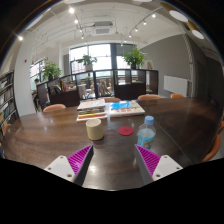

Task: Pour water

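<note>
While my gripper (113, 160) hovers spread, nothing held | bottle (148, 131) mid-table, beside cup (94, 128) for pouring | grab bottle next

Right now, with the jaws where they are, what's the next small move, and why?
Probably ease forward and a little right toward the water bottle. The gripper is open and holds nothing, and the bottle stands upright on the table, just beyond the right finger rather than between the jaws. The cup, likely the pour target, stands apart to its left.
</note>
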The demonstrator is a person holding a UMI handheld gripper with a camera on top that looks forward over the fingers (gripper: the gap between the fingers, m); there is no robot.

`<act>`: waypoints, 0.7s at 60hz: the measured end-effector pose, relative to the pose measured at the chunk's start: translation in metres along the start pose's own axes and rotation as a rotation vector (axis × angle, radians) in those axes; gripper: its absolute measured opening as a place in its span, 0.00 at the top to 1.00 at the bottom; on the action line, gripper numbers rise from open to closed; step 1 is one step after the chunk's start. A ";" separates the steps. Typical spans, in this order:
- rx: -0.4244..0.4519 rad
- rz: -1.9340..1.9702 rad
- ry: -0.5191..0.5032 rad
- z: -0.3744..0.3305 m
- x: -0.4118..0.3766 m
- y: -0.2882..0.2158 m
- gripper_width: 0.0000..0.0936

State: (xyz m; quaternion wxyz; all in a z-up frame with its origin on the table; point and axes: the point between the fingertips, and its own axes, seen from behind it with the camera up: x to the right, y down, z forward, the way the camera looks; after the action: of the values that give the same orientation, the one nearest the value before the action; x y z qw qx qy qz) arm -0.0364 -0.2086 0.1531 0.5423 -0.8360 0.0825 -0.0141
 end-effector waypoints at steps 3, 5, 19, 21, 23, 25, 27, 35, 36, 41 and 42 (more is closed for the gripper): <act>-0.005 -0.002 0.009 0.013 0.028 0.013 0.12; -0.005 -0.006 0.018 0.021 0.044 0.019 0.11; 0.025 -0.029 0.024 0.099 0.115 0.026 0.11; 0.037 -0.035 0.017 0.107 0.120 0.024 0.11; 0.048 -0.037 0.007 0.119 0.122 0.021 0.10; 0.053 -0.036 -0.002 0.130 0.124 0.019 0.11; 0.060 -0.034 -0.013 0.143 0.125 0.016 0.12; 0.102 -0.048 -0.050 0.172 0.124 0.006 0.17; 0.106 -0.050 -0.052 0.175 0.124 0.006 0.19; 0.120 -0.055 -0.075 0.186 0.120 0.007 0.30; 0.121 -0.052 -0.079 0.187 0.119 0.008 0.32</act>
State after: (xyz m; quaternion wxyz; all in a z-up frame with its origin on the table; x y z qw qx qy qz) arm 0.1009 -0.0610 0.0616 0.5940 -0.8036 0.0381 -0.0004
